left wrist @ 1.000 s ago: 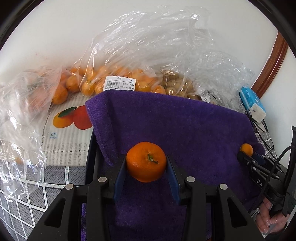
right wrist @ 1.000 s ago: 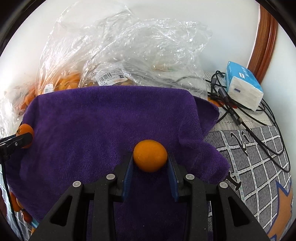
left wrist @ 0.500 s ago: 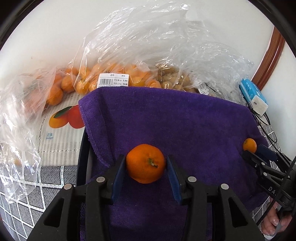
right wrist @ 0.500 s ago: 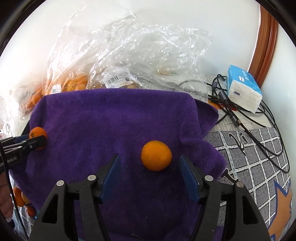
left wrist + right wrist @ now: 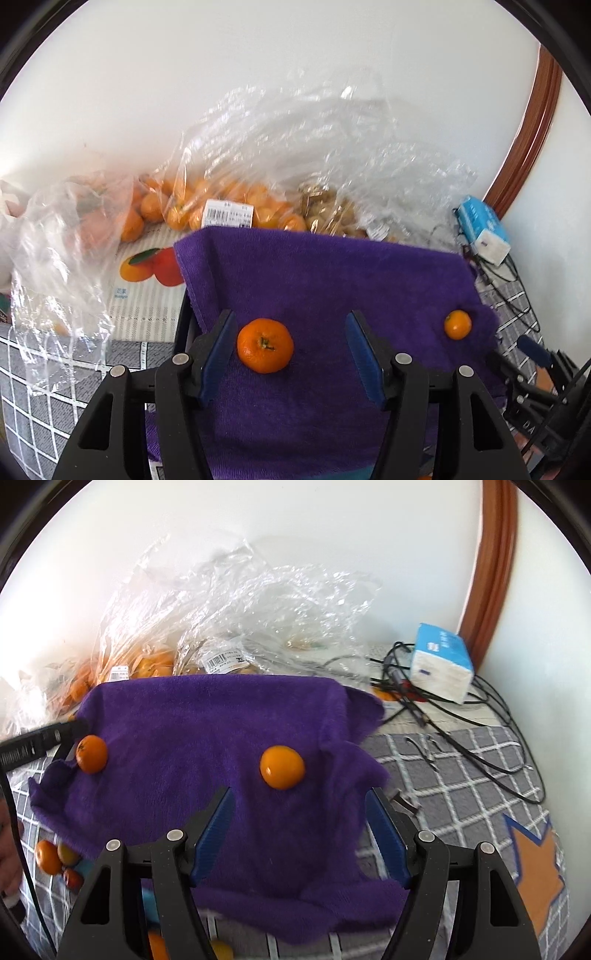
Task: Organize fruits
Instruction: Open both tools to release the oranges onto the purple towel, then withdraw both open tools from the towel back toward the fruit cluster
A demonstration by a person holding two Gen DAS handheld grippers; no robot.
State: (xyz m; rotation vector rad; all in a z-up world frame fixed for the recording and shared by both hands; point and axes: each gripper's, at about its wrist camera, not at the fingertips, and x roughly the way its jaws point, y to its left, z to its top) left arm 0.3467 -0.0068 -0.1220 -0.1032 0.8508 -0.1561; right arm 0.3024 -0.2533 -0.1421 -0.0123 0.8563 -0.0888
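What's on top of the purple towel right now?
Two oranges rest on the towel: one between the open left gripper, one ahead of the open right gripper. Whatever lies beneath is covered.

Both wrist views look down closely, sharing the purple towel [image 5: 332,280].

The left gripper [image 5: 291,352] has its blue-padded fingers [image 5: 216,354] spread wide, with a small round orange tangerine [image 5: 265,345] lying between them on the purple terry towel [image 5: 332,280], nearer the left-hand finger and clear of both. A second, smaller tangerine [image 5: 457,324] sits on the towel beyond the right-hand finger. Past the fingertips lie crinkled clear plastic bags of oranges [image 5: 207,206].
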